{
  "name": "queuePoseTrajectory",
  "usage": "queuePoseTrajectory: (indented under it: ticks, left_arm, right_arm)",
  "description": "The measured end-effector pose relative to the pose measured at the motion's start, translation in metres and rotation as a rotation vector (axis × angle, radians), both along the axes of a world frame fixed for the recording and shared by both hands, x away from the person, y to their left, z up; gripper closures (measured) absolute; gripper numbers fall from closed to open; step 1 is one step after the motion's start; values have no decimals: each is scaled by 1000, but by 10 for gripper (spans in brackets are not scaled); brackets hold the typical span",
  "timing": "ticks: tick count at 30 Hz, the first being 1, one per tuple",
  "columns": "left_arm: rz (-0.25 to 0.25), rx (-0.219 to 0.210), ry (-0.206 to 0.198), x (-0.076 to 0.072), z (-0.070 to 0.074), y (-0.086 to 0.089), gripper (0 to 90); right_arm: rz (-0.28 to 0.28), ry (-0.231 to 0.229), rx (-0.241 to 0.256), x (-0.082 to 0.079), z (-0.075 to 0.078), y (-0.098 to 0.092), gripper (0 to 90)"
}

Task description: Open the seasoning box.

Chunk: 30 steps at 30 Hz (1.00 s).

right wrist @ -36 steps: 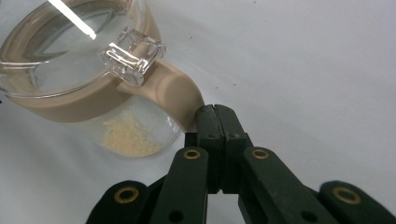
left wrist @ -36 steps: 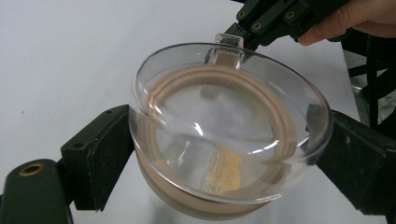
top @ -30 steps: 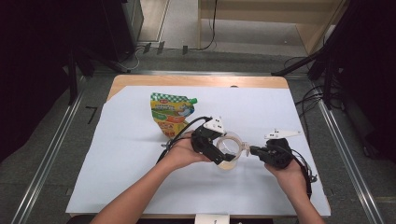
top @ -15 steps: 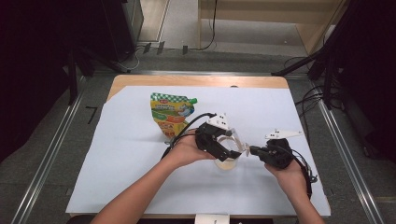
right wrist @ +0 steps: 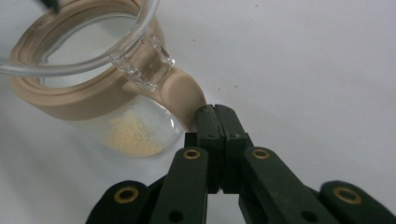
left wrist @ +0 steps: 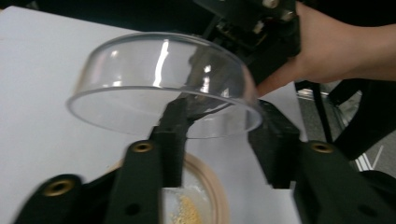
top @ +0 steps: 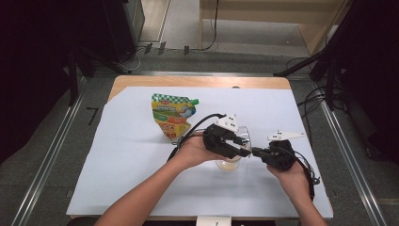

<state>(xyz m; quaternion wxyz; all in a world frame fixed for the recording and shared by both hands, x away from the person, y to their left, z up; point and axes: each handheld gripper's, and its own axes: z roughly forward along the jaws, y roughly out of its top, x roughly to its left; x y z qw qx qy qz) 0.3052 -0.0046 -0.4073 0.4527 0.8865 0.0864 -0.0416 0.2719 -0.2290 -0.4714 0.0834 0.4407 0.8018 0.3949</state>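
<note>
- On the white table sheet [top: 131,155], near its middle, the clear jar with a beige collar [right wrist: 88,100] stands opened.
- Its clear domed plastic lid [left wrist: 163,84] is held raised, pinched by the left gripper [left wrist: 219,140].
- The right gripper [right wrist: 215,116] is closed empty, pressed against the collar's tab.
- The colourful spouted refill pouch [top: 171,115] lies apart; pouring is judged left.

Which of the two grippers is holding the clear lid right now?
The left gripper: its jaws clamp the clear lid's wall, lifted above the jar. The right gripper is shut, its tips against the jar's beige tab.
</note>
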Motion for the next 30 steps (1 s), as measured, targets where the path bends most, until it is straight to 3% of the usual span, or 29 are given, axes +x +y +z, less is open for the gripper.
queuePoseTrajectory:
  ticks: [3,7,17,20,26,30]
  left_arm:
    - [-24,2,15,-1,1,-3,716]
    - [-35,12,33,0,3,-8,751]
    - [-21,15,72,3,3,-19,688]
    - [-3,23,121,3,4,-18,623]
    - [4,30,101,2,13,-6,590]
    - [32,20,106,0,19,7,645]
  right_arm:
    - [5,-2,-2,0,0,0,900]
    - [5,-2,-1,0,0,0,900]
    - [-3,0,8,0,1,-1,900]
    - [-4,0,19,-2,2,-2,898]
    - [-11,-23,27,-10,9,-7,860]
    - [-25,-42,46,-26,18,-10,850]
